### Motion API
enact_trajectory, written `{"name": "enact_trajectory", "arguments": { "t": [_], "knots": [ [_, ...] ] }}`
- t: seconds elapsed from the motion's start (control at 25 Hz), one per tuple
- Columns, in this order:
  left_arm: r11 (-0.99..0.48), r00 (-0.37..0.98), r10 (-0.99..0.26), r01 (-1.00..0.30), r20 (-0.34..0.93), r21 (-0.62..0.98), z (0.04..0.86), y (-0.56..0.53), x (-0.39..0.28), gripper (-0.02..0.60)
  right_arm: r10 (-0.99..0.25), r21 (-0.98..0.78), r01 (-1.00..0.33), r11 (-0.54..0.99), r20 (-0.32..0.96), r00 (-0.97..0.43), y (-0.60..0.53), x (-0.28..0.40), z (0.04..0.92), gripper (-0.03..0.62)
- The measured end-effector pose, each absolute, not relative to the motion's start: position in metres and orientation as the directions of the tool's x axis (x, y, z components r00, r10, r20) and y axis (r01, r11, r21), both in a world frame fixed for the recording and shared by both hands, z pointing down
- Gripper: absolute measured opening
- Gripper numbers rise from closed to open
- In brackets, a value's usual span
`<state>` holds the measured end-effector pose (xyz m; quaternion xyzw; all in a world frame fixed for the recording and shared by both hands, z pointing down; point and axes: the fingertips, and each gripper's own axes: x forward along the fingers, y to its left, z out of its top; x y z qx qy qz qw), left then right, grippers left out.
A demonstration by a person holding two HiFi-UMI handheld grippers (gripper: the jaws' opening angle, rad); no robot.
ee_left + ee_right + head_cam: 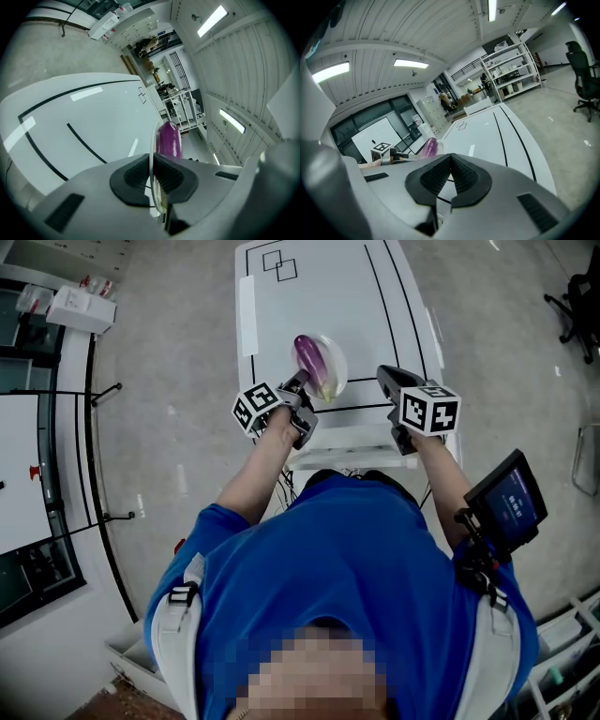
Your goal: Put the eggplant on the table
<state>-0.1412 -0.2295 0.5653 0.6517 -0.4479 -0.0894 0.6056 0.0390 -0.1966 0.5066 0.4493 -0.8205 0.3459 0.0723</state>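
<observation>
A purple eggplant [312,360] lies on a clear plate [337,360] held over the near end of the white table [319,296]. My left gripper [302,382] is shut on the plate's near rim. In the left gripper view the plate [151,154] stands edge-on between the pads, with the eggplant [168,139] just past them. My right gripper [384,374] hovers to the right of the plate, shut with nothing in it. The right gripper view shows its pads [436,178] pressed together, with the eggplant [430,147] off to the left.
Black lines and a small double square [279,263] mark the table, and a white strip [247,315] lies along its left side. A screen [511,498] is strapped to the person's right forearm. An office chair [583,84] and shelves [506,65] stand further off.
</observation>
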Motion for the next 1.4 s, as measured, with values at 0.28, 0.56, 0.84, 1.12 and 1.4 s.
{"name": "enact_trajectory", "arguments": {
  "t": [0.28, 0.56, 0.84, 1.12, 1.4],
  "knots": [
    [0.175, 0.587, -0.663, -0.48, 0.464, 0.859, 0.587, -0.229, -0.141, 0.025, -0.68, -0.501, -0.806, 0.314, 0.473, -0.56, -0.194, 0.045, 0.512, 0.002],
    [0.189, 0.596, -0.632, -0.501, 0.495, 0.845, 0.614, -0.222, -0.129, 0.025, -0.665, -0.5, -0.819, 0.282, 0.513, -0.542, -0.183, 0.056, 0.529, 0.002],
    [0.214, 0.597, -0.6, -0.521, 0.533, 0.826, 0.631, -0.222, -0.125, 0.025, -0.655, -0.498, -0.829, 0.254, 0.543, -0.527, -0.18, 0.059, 0.533, 0.002],
    [0.237, 0.591, -0.577, -0.54, 0.564, 0.808, 0.644, -0.217, -0.123, 0.025, -0.647, -0.499, -0.835, 0.233, 0.562, -0.516, -0.175, 0.062, 0.539, 0.002],
    [0.222, 0.578, -0.569, -0.577, 0.585, 0.786, 0.645, -0.219, -0.12, 0.025, -0.648, -0.5, -0.836, 0.227, 0.563, -0.513, -0.175, 0.062, 0.538, 0.002]
  ]
}}
